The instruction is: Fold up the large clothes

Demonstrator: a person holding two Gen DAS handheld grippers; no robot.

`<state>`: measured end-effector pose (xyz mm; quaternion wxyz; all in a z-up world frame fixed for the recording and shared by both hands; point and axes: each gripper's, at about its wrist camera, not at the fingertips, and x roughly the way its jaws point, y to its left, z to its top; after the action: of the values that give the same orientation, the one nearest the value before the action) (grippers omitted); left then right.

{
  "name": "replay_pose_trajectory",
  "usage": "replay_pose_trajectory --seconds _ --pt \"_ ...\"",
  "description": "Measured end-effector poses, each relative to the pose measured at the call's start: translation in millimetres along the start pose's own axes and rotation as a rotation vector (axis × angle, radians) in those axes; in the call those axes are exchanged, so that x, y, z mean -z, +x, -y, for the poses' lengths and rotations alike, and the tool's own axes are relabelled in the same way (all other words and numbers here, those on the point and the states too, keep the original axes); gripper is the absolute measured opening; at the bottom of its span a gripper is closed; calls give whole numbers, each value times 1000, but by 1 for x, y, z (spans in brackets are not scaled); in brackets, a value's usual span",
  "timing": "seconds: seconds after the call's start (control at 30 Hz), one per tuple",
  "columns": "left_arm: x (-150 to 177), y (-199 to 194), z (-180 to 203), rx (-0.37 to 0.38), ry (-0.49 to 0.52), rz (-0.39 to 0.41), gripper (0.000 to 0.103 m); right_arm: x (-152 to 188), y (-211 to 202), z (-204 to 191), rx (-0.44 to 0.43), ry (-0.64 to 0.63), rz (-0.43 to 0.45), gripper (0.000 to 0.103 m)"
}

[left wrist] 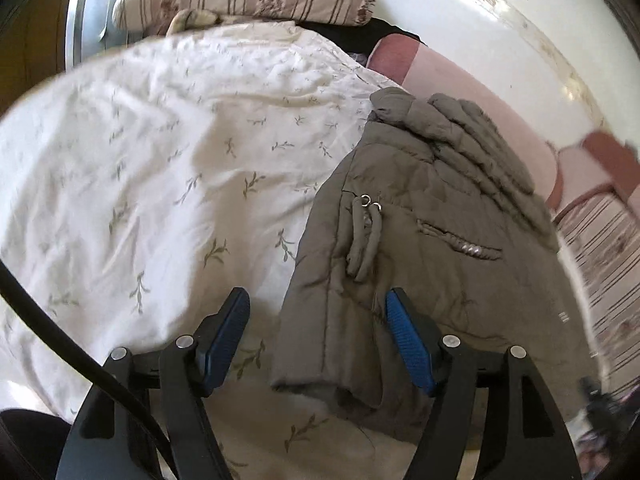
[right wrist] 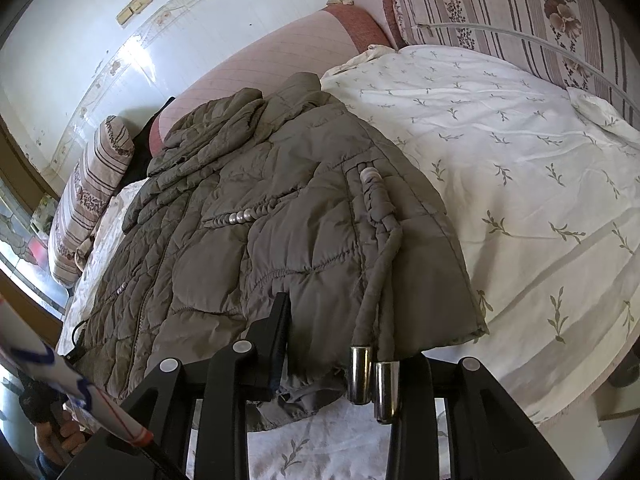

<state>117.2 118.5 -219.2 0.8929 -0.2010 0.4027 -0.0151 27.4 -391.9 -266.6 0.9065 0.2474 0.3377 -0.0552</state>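
A: Bed (right wrist: 520, 152) carries the whole load. Its quilt is white with a leaf print, and a jacket (right wrist: 248, 216) lies on top, near the headboard side, partly folded over itself.

B: Handling properties of the jacket?

A: Quilted and padded, olive-grey. Judged bulky but light, soft, with no stiffness of its own. The shell looks smooth and likely slippery, so a thin pinch may slide off. Trapped air will probably make a fold spring back unless it is pressed flat.

B: Grasp points?

A: Take the hem edge or a stitched seam, where the layers are thin enough to fit between the pads. Avoid the puffed panels. The hem (left wrist: 320, 384) lies nearest in the left wrist view.

B: Loose parts?

A: Two drawcords (right wrist: 376, 272) trail off the hem and end in metal tips (right wrist: 372, 376). These will swing and can snag. Tuck them inside the fold.

B: State of the left gripper (left wrist: 316, 336)?

A: Released. Its jaws stand wide above the hem; the blue pads (left wrist: 408, 340) press on nothing.

B: And the right gripper (right wrist: 344, 344)?

A: It sits at the hem with fabric bunched between its arms. One finger (right wrist: 276, 336) shows against the cloth; the other is covered by the jacket and cord tips. Whether it clamps cannot be told.
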Motion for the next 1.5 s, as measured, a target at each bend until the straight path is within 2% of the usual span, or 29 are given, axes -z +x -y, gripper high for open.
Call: replay_pose_trajectory --seconds 0.17,0.3,0.43,0.47,0.5,0.53,0.63,0.73,0.87,1.03,1.1,1.17,1.27,1.3,1.37,1.43,1.5 --pt "18 -16 -11 100 -103 -32 69 -1 1 0 1 2 -3 34" --pt "24 -14 0 134 -81 -40 70 0 2 -1 5 8 -4 35" --pt "15 -1 13 88 -42 -7 67 1 2 -2 14 3 -4 35" --pt "11 4 17 65 -20 -1 62 2 3 -2 15 5 -4 35" --pt "8 8 21 47 2 6 46 2 3 -2 16 7 -5 35" --pt "6 12 26 25 30 9 35 2 3 -3 17 8 -5 35" --pt "11 11 46 -57 154 60 26 2 3 -4 21 4 -4 35" --pt "18 5 61 -115 257 114 24 3 4 -4 22 6 -7 33" --pt "18 5 59 -125 269 107 24 3 2 -8 34 -11 0 25" --pt "19 7 61 -140 291 107 24 4 1 -16 59 -55 6 23" --pt "19 8 62 -144 294 104 24 3 2 -11 43 -29 0 31" --pt "19 9 63 -149 298 104 24 3 6 -5 23 14 -8 47" --pt "20 9 64 -160 310 108 24 3 14 2 -13 74 -17 50" --pt "21 9 65 -161 312 108 24 2 15 0 -12 70 -17 49" --pt "21 9 65 -166 321 110 24 1 16 0 -21 72 -14 28" --pt "22 9 67 -168 329 114 24 0 13 0 -47 82 0 21" --pt "22 9 67 -168 334 116 24 -1 7 -8 -32 39 28 20"
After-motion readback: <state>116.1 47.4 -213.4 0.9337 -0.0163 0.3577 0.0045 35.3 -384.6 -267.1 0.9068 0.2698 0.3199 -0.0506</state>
